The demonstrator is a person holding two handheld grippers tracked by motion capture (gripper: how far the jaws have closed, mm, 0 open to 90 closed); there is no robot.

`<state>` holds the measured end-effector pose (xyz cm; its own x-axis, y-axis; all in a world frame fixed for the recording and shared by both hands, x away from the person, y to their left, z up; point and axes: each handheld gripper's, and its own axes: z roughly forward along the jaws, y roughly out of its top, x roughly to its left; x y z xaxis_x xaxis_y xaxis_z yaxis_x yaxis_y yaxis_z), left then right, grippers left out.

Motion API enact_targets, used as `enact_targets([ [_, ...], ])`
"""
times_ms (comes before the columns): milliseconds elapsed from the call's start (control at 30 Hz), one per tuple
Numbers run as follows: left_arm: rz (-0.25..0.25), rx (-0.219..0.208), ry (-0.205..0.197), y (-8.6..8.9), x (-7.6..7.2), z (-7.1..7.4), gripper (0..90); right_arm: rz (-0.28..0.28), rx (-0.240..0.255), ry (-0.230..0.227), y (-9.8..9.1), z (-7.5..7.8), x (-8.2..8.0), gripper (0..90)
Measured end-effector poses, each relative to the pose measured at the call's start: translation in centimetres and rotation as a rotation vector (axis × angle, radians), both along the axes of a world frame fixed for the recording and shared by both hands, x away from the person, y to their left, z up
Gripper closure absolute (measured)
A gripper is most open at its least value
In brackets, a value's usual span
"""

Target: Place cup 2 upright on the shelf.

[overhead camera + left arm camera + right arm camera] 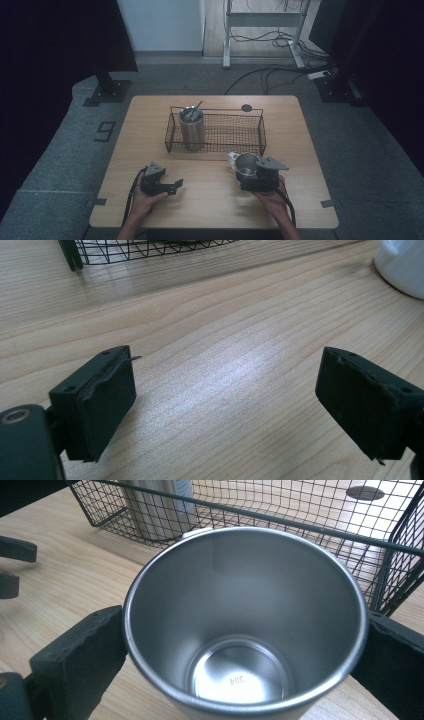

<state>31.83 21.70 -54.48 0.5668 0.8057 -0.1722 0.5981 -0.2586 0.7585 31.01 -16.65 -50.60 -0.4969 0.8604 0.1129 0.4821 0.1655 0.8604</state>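
A bare steel cup (pixel 246 164) stands upright on the wooden table (pixel 210 200), just in front of the wire basket (pixel 220 111). My right gripper (pixel 246 173) has a jaw on each side of it. In the right gripper view the empty cup (pixel 240 630) sits between the two pads (pixel 80 655), which stand beside its wall without squeezing; the right gripper (pixel 245 630) is open. My left gripper (pixel 176 186) rests low over the table's front left, jaws apart. In the left gripper view the left gripper (pixel 227 390) has bare wood between its pads.
The black wire basket (pixel 300 525) holds a tall lidded steel tumbler (pixel 192 129) at its left end, with a thin rod sticking out of the lid. A dark round disc (pixel 246 108) lies behind the basket. A white rounded thing (pixel 402 265) shows at the top right of the left gripper view.
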Motion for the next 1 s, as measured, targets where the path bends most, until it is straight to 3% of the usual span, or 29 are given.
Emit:
enact_targets([
  [333, -0.004, 0.0, 0.005, 0.0, 0.0, 0.0, 9.4, -0.002, -0.013, 0.003, 0.6, -0.2, 0.7, 0.0],
  [500, -0.006, 0.0, 0.005, 0.0, 0.0, 0.0, 9.4, -0.014, -0.045, 0.007, 1.1, -0.6, 1.2, 1.1],
  [1000, -0.004, 0.004, 0.006, 0.0, 0.0, 0.0, 10.5, -0.008, -0.08, -0.011, 1.1, -0.7, 1.1, 6.3],
])
